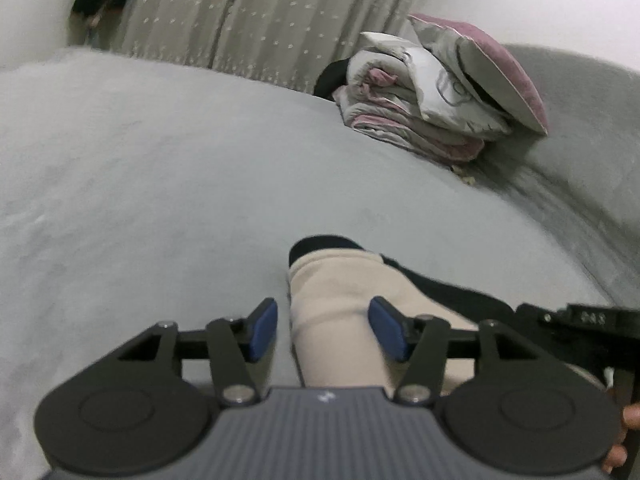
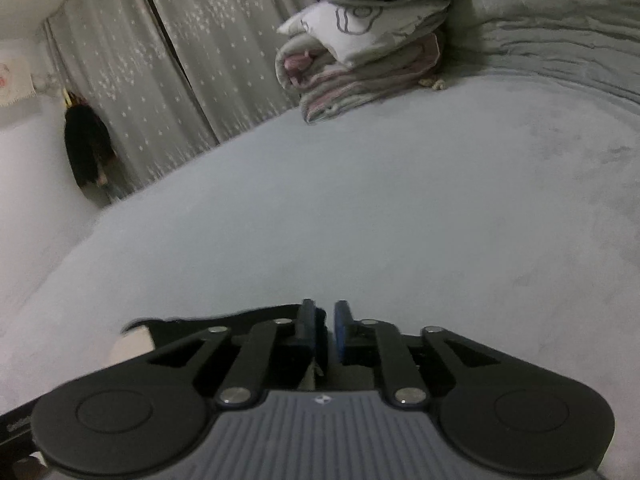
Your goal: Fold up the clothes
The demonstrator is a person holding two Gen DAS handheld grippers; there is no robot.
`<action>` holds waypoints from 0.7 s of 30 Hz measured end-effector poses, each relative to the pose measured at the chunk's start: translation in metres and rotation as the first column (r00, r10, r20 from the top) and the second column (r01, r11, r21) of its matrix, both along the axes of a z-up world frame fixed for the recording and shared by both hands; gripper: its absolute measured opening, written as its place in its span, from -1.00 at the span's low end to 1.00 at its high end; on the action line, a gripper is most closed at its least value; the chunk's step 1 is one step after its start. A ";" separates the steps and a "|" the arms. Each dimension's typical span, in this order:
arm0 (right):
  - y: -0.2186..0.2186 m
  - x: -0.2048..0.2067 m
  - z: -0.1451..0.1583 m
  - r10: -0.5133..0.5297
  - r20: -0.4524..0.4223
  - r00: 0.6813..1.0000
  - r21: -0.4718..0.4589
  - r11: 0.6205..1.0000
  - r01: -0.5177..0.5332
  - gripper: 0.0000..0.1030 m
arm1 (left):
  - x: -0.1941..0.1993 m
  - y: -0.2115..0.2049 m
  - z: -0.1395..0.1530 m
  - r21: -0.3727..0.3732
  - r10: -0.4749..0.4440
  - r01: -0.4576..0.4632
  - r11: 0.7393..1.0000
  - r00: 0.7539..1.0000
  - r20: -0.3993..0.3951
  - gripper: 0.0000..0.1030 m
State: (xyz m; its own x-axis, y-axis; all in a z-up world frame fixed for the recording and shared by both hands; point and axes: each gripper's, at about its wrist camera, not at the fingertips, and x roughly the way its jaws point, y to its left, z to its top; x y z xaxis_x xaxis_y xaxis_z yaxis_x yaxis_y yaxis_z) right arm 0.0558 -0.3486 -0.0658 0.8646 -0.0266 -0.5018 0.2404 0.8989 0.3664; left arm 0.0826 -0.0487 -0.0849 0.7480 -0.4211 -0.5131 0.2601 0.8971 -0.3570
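Plush grey bedspread [image 1: 160, 168] under soft cream-and-black folded garment [image 1: 336, 312]

Ahead of me a grey bedspread [image 1: 200, 168] stretches wide. At its far corner I see a stack of folded quilts [image 1: 416, 120] with a pink-backed pillow [image 1: 492, 68] leaning on top, before pale star-dotted curtains [image 2: 200, 52].

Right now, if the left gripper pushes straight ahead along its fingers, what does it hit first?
The beige garment: it already lies between the left gripper's open jaws. Beyond its dark end there is only the grey bed cover; the folded bedding stack sits off to the right, though depth is unclear.
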 end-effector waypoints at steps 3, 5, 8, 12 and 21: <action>0.005 -0.010 0.015 0.027 0.040 0.999 -0.021 0.999 -0.026 -0.35 | -0.007 0.001 0.010 -0.001 0.010 -0.010 1.000 1.000 0.026 0.06; 0.011 -0.014 0.020 0.059 0.045 0.997 -0.036 0.998 -0.057 -0.31 | -0.014 -0.001 0.015 0.008 -0.012 0.012 1.000 0.999 0.042 0.07; 0.021 -0.018 0.022 0.109 0.031 0.994 -0.064 0.992 -0.107 -0.26 | -0.025 -0.006 0.017 0.037 -0.051 0.048 0.998 0.997 0.064 0.14; 0.027 -0.021 0.013 0.144 -0.037 0.989 -0.091 0.985 -0.147 -0.25 | -0.033 -0.014 0.008 0.090 -0.090 0.086 0.992 0.995 0.042 0.22; 0.015 -0.034 0.023 0.172 -0.060 0.983 -0.102 0.979 -0.177 -0.19 | -0.035 -0.002 0.019 0.068 -0.060 0.065 0.996 0.996 -0.066 0.49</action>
State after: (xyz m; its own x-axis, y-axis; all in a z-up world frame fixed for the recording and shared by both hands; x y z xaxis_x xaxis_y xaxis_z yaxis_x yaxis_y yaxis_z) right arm 0.0220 -0.3340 -0.0431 0.8343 0.0670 -0.5472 0.0920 0.9618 0.2580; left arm 0.0472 -0.0508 -0.0659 0.6859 -0.4272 -0.5891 0.2950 0.9033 -0.3115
